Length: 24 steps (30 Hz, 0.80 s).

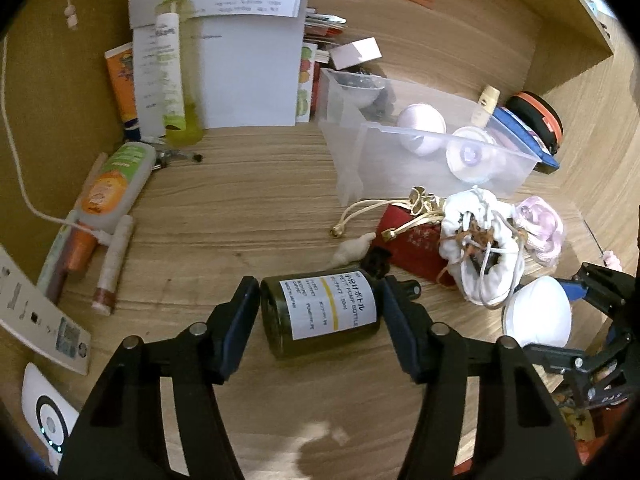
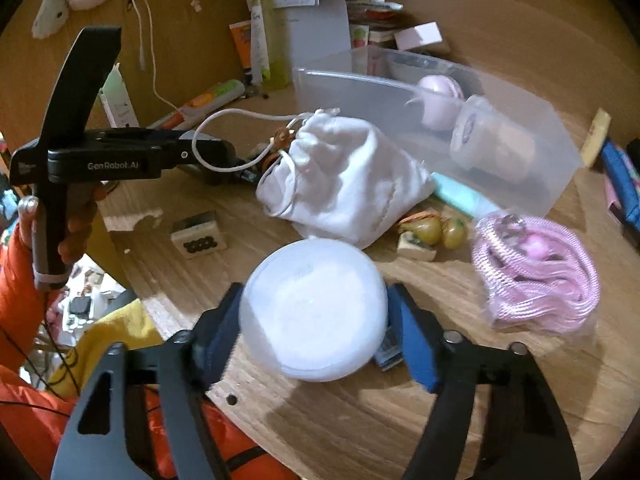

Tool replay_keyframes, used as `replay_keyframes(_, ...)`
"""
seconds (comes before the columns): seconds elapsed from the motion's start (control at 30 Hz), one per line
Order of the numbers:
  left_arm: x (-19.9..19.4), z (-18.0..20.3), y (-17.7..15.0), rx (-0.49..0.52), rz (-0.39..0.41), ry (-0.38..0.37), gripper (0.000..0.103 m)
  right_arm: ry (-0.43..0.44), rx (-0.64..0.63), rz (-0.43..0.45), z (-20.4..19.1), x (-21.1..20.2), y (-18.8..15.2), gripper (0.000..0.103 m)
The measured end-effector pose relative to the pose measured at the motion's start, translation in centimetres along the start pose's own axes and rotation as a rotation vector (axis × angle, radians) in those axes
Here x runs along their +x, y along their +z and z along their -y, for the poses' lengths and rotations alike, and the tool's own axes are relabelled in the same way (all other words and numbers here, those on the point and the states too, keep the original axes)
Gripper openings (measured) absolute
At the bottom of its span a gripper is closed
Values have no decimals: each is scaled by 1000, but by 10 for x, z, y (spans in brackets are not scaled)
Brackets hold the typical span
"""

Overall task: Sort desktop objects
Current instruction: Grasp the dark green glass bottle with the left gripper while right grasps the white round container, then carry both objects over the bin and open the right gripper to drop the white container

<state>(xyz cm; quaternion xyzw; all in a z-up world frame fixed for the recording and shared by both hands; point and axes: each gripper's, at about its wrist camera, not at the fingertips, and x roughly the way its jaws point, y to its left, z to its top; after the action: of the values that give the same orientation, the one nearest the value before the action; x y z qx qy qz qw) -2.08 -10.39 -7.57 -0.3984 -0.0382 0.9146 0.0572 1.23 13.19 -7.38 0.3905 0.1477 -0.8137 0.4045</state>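
My left gripper is shut on a dark green pump bottle with a white label, lying on its side just above the wooden desk. My right gripper is shut on a round white container, also seen at the right of the left wrist view. A clear plastic bin holds a pink round case and a clear jar; it also shows in the right wrist view. A white drawstring pouch lies between the bin and my right gripper.
Tubes and a spray bottle stand and lie at the left by papers. A red pouch, a pink cord bundle, small beige fruit charms, a stamp block and a white cable lie on the desk.
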Motion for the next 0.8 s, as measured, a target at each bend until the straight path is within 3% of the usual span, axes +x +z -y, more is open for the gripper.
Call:
replay_keyframes(0.3,-26,-4,16,-23,77,-1,61,-7,17,34,5,-18,7,66)
replay_keyframes(0.4,-37,4,27,3,123,22,61,-7,38,60,13,-30,15,66)
replay_keyframes(0.8,-45,42,76,110,196,-21,61,-75,124,211,68,-72,66,66)
